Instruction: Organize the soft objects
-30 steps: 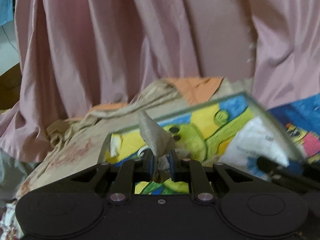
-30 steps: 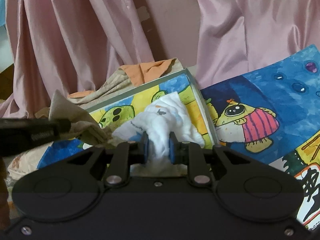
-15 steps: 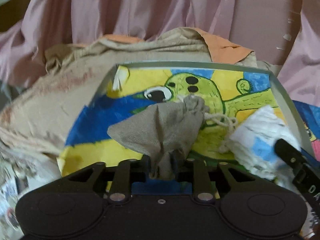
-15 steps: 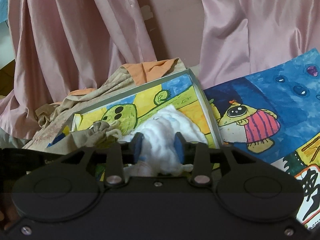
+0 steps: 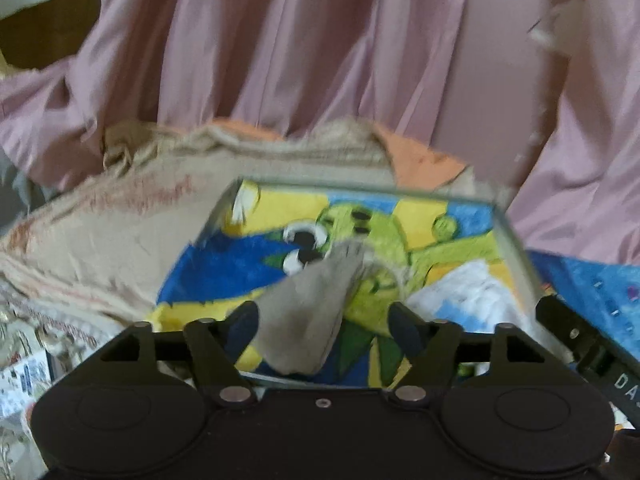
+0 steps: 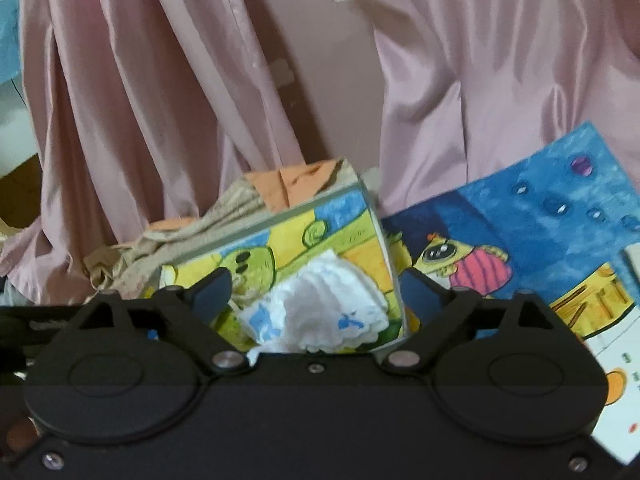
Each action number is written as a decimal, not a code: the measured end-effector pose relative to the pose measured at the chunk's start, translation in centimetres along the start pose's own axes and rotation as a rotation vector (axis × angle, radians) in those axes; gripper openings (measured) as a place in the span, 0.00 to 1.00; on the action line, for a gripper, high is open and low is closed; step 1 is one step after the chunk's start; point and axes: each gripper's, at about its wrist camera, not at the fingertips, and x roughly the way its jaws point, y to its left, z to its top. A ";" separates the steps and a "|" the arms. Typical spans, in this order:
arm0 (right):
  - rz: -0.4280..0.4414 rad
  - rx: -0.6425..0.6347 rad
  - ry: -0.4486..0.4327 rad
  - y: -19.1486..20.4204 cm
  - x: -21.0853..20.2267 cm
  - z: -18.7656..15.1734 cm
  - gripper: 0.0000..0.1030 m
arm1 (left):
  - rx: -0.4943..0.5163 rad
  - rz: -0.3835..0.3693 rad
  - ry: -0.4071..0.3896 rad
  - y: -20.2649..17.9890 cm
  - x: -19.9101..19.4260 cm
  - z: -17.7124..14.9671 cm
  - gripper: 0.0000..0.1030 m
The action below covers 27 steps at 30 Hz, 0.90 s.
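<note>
Left wrist view: the painted tray holds a grey drawstring pouch lying between the left gripper fingers — jaws opening, pads clear of it. The white cloth sits between the right gripper fingers — also opening, untouched.

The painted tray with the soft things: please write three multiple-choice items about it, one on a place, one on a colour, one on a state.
1. Where does the grey pouch lie?
A. in the painted tray
B. on the pink curtain
C. under the tan cloth

2. What colour are the marks on the white cloth?
A. red
B. blue
C. black

3. How do the right tongs stand?
A. shut on the cloth
B. out of view
C. opening, pads off the cloth

Answers: 1 A, the pouch rests on the tray's painting; 2 B, blue patches show; 3 C, both pads stand apart from the cloth.
</note>
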 end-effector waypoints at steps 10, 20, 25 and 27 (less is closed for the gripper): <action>0.008 -0.040 -0.173 1.1 -7.5 2.5 1.00 | 0.021 -0.085 -0.228 0.8 -8.0 0.2 0.97; -0.038 -0.097 -0.432 3.1 -15.1 1.3 1.00 | 0.073 -0.151 -0.397 3.4 -15.7 -0.9 0.99; -0.049 -0.158 -0.422 5.2 -17.6 0.5 1.00 | 0.048 -0.198 -0.399 5.7 -18.2 -2.7 0.99; -0.051 -0.181 -0.431 6.1 -19.0 -0.5 1.00 | 0.026 -0.222 -0.395 7.1 -18.9 -3.7 0.99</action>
